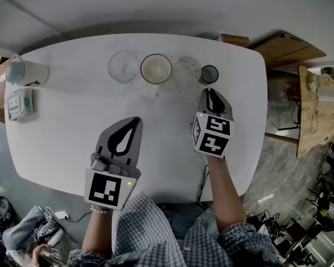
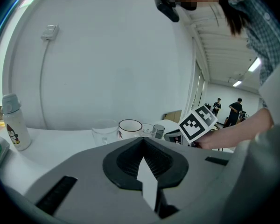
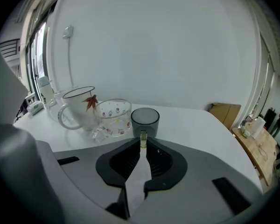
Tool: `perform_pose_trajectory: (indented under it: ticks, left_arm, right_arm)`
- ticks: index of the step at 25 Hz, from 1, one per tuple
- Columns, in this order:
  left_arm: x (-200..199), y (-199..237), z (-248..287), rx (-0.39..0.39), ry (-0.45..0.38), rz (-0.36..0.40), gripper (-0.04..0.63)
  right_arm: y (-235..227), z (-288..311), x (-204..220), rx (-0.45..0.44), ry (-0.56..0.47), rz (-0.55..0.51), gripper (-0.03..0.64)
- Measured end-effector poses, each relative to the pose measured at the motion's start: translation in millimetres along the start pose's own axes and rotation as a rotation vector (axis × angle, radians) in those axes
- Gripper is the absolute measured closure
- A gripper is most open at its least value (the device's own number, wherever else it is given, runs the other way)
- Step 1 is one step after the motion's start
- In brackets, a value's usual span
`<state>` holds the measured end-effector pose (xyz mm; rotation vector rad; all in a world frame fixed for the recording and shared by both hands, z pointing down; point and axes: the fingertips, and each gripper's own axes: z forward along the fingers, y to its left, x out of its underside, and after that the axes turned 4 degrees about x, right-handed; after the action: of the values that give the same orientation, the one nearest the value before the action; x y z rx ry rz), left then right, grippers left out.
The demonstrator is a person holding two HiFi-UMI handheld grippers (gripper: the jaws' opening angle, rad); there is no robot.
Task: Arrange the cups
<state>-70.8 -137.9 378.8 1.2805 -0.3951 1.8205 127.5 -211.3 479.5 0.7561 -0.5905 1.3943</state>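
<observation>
Four cups stand in a row on the tabletop (image 1: 67,115) ahead of both tools: a small dark cup (image 3: 145,119) straight ahead of the right tool (image 3: 143,135), its wall just beyond the tips and perhaps touching them, then to that tool's left a spotted glass cup (image 3: 113,115), a white mug (image 3: 79,107) with a red leaf on it, and farthest left a plain glass (image 1: 124,67). The right tool's jaws are together with nothing between them. The left tool (image 1: 136,121) hangs back over bare tabletop, well short of the row, its jaws likewise together and empty, with the plain glass and the mug ahead of it. The row looks close to set, the cups near one another, so the step in hand is probably a last adjustment of the dark cup. To do it well with the jaws together, push low on the cup's wall rather than at the rim, since a small light cup tips easily, and move it slowly along the row's line so it does not knock the spotted glass cup beside it. If a lift is meant instead, draw back a little, part the jaws wide enough to straddle the wall, and close gently. Keep the left tool clear of the plain glass meanwhile
</observation>
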Motion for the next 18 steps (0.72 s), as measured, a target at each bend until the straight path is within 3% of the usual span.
perform_pose_trajectory:
  ticks: [10,14,18]
  left_arm:
    - [0,-4,-7,0.001,-0.009,0.006,0.584]
    - [-6,-5,-14,-0.005,-0.029,0.004,0.584]
    - [-12,-3,-27,-0.02,-0.046,0.007,0.584]
  right_arm:
    - [15,-23,17,-0.073,0.013,-0.026,0.561]
    - [15,-54,6,-0.093,-0.057,-0.036,0.563]
    - [18,-92,-16,-0.176,-0.159,-0.063,0.566]
